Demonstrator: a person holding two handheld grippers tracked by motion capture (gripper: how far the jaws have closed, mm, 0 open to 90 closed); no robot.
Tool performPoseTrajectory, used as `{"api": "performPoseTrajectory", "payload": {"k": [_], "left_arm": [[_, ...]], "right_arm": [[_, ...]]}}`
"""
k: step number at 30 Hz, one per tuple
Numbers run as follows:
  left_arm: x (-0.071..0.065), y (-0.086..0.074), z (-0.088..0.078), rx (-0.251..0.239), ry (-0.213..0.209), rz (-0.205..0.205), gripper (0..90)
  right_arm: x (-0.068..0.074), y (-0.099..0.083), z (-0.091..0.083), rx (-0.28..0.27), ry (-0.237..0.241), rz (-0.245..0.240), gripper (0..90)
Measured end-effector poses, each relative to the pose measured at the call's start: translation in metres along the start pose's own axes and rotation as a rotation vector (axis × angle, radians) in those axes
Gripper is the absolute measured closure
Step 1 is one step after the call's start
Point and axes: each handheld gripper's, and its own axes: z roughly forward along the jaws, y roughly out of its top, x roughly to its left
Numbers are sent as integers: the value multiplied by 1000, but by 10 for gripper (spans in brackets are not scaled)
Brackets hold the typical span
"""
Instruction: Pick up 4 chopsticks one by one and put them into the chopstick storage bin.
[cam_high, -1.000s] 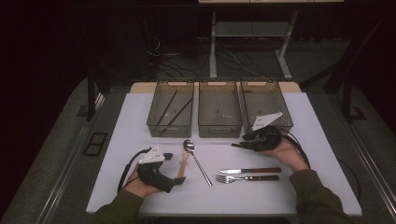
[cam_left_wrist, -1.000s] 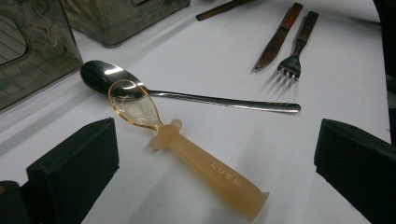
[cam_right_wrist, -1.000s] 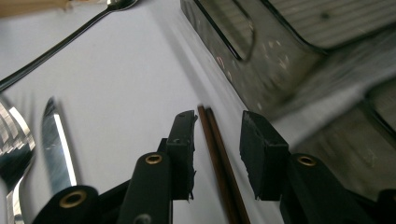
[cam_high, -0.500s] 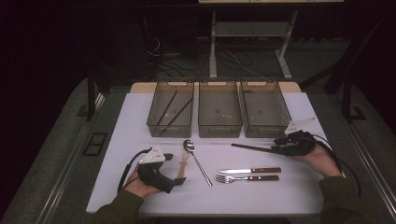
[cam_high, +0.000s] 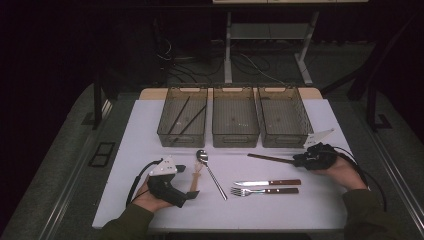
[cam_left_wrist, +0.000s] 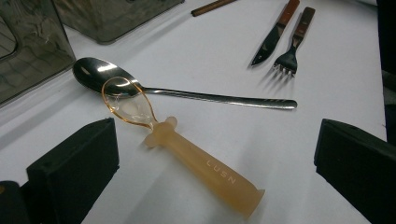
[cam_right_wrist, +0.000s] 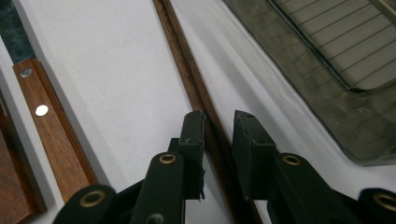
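A brown chopstick (cam_high: 267, 158) lies on the white table in front of the right bin. My right gripper (cam_high: 296, 161) is at its right end. In the right gripper view the jaws (cam_right_wrist: 218, 126) straddle the chopstick (cam_right_wrist: 182, 56); they have just been closing, and a thin gap still shows beside it. My left gripper (cam_high: 186, 182) rests at the front left, open wide. A translucent orange baby spoon (cam_left_wrist: 196, 163) lies on the table between its jaws (cam_left_wrist: 212, 156), untouched. A metal spoon (cam_left_wrist: 187, 93) lies just beyond it.
A wood-handled knife (cam_high: 267, 183) and fork (cam_high: 265, 191) lie side by side at the front centre. Three smoky plastic bins stand in a row at the back: the left bin (cam_high: 183, 143) holds two chopsticks, next to it the middle bin (cam_high: 235, 142) and right bin (cam_high: 284, 142).
My right hand has moved to the right from in front of the right bin to the chopstick's right end, and its jaws have narrowed around it. The left hand has kept still.
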Motion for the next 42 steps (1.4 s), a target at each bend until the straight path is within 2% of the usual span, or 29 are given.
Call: {"api": "performPoseTrajectory", "payload": {"k": [7, 17, 23, 28, 31, 33, 36, 42], "left_arm": [[0, 0, 0, 2, -4, 0, 0], [-1, 0, 1, 5, -11, -1, 0], [-2, 0, 1, 7, -13, 2, 0], [-2, 0, 1, 7, -14, 3, 0], [-3, 0, 0, 5, -15, 5, 0], [-3, 0, 0, 5, -18, 6, 0], [-3, 0, 1, 7, -19, 8, 0], [-3, 0, 1, 7, -15, 11, 0]], "right_arm": [[6, 0, -2, 14, 0, -7, 754], [27, -4, -6, 28, 14, -25, 782], [37, -5, -7, 32, 6, -33, 787], [36, -7, -8, 9, 10, -19, 759], [34, -7, -20, -64, 15, 9, 742], [33, -8, -27, -95, 2, 11, 741], [34, -12, -30, -78, -23, 10, 744], [31, -17, -27, -48, -9, 18, 775]]}}
